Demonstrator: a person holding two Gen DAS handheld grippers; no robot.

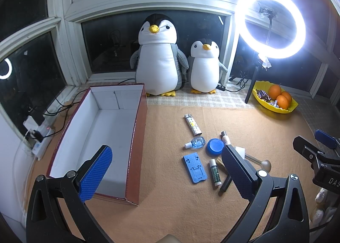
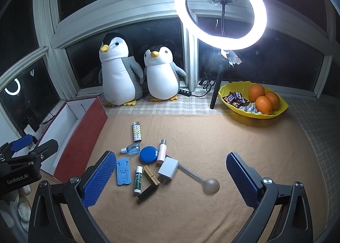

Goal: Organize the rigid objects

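Currently both hand-held grippers, left (image 1: pixel 167 176) and right (image 2: pixel 170 178), hover spread and empty above the orange felt tabletop (image 2: pixel 212 147). Small rigid items, among them a blue phone stand (image 2: pixel 123 171) and a round blue lid (image 2: pixel 148 154), lie clustered beside the open, red-walled white-lined cardboard box (image 1: pixel 136 136).

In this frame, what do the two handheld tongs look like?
Both match: black triangular-cutout frames with silver pivot screws and blue knurled pads. The left tongs and right tongs each show two pads; the left's right pad looks darker in shadow. White lettering reads "GenRobot.AI" on the left body. No sleeves or cables show.
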